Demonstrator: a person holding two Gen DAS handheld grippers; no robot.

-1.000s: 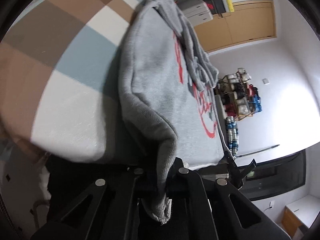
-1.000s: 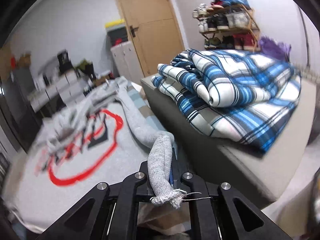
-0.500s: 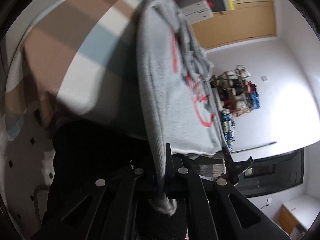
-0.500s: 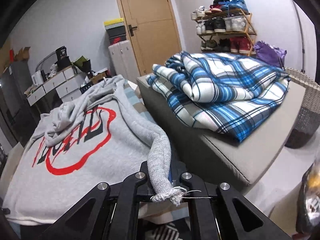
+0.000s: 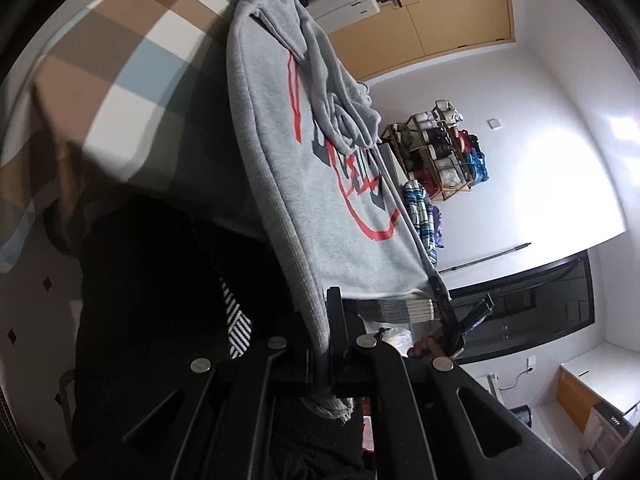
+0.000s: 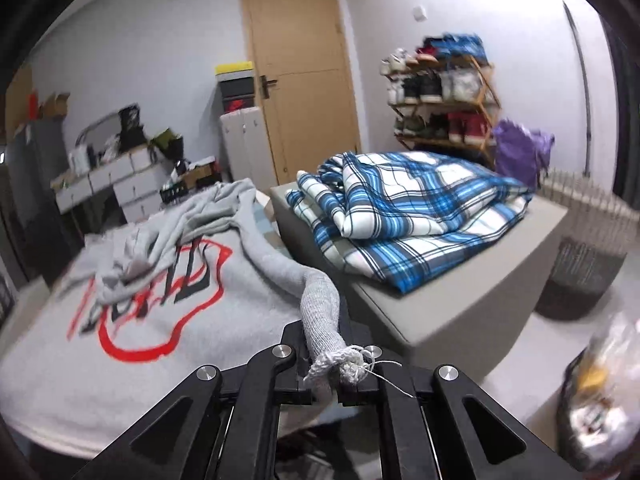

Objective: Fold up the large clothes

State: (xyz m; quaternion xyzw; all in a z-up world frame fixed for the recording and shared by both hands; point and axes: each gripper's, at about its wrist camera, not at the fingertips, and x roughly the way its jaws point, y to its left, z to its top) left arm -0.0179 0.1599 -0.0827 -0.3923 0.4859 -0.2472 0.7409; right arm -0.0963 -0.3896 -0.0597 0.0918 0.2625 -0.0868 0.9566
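Grey sweatshirt (image 5: 320,208) cuffs vanish inside both hand-held grippers.

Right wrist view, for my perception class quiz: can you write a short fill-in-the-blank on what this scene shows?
1. The right gripper is shut on a ribbed cuff of the grey ____.
2. The sweatshirt bears a print outlined in ____.
3. The blue plaid blanket lies on a grey ____.
4. Behind the blanket a rack against the wall holds ____.

Missing words: sweatshirt; red; ottoman; shoes
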